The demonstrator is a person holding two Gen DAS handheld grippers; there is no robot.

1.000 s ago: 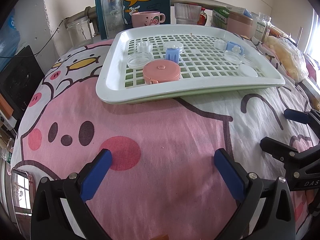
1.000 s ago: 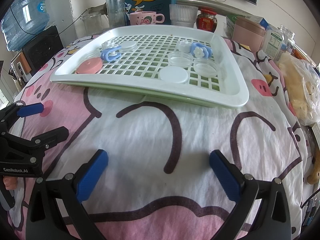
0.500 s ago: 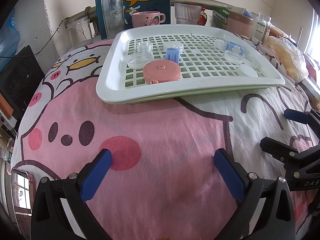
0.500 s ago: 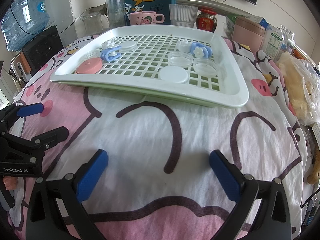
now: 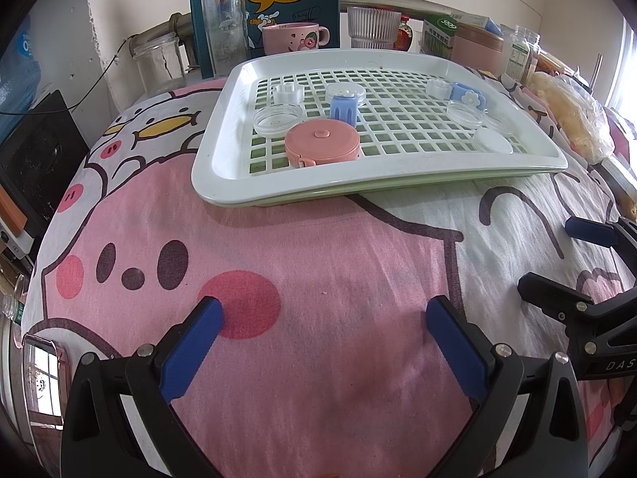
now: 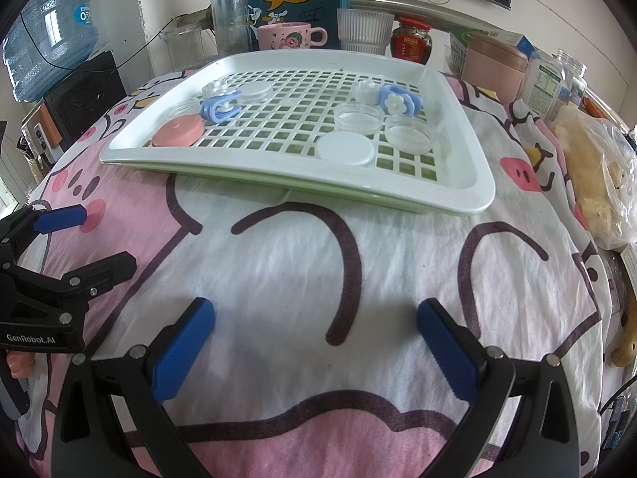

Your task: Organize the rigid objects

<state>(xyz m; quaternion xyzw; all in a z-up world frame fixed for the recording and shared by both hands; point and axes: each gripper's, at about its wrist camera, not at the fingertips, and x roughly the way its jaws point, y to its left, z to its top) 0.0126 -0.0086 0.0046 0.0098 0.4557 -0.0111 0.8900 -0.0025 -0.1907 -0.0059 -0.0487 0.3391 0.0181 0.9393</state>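
Observation:
A white slotted tray (image 5: pixel 223 167) (image 6: pixel 473 183) lies on the pink cartoon cloth. On its left part sit a pink round tape measure (image 5: pixel 322 144) (image 6: pixel 178 130), a blue ribbed piece (image 5: pixel 344 109) (image 6: pixel 219 108), a clear dish (image 5: pixel 276 121) and small white pieces. On its right part sit a blue flower piece (image 5: pixel 469 96) (image 6: pixel 398 100), clear dishes (image 6: pixel 358 117) and a white lid (image 6: pixel 345 149). My left gripper (image 5: pixel 324 314) is open and empty over the cloth, well short of the tray. My right gripper (image 6: pixel 314 314) is open and empty too.
Behind the tray stand a glass bottle (image 5: pixel 223 24), a glass jar (image 5: pixel 159 59), a pink mug (image 5: pixel 294 38), a ribbed glass (image 6: pixel 364 30), a blue box and jars. A plastic bag (image 6: pixel 597 175) lies at the right. A water jug (image 6: pixel 47 28) stands far left.

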